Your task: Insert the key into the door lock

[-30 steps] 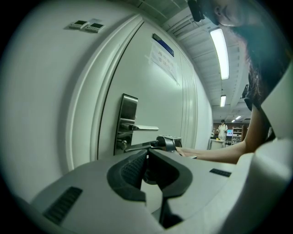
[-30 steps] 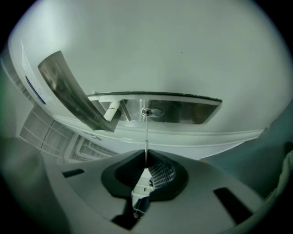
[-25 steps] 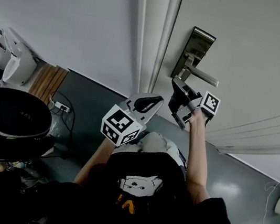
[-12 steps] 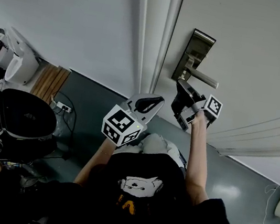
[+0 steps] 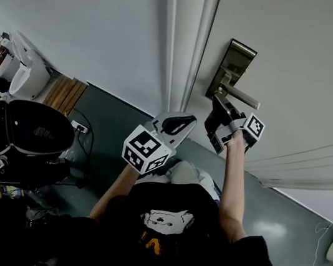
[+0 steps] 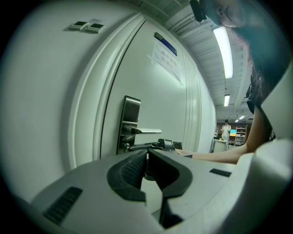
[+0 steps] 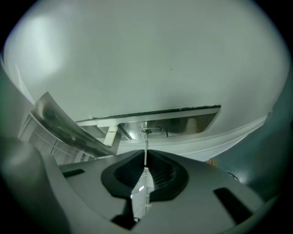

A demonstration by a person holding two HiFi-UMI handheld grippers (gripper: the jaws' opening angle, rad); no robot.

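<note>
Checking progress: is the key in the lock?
Barely, if at all: the key, in the right tool, touches the keyhole; depth unclear.

key (image 7: 146,151): bow hidden in jaws | lock (image 7: 151,130): tip depth unclear

Lock plate (image 5: 236,57) on the door (image 5: 304,64), handle (image 5: 244,98) across it. Right gripper (image 5: 217,101) before the handle, key (image 7: 146,153) touching the keyhole (image 7: 151,130). Left gripper (image 5: 183,122) to its left.

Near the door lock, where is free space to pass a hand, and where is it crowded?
Free: the bare door right of the plate, above the handle. Crowded: under the handle, where the right claw holds the key at the keyhole; the left claw hangs beside it.
</note>
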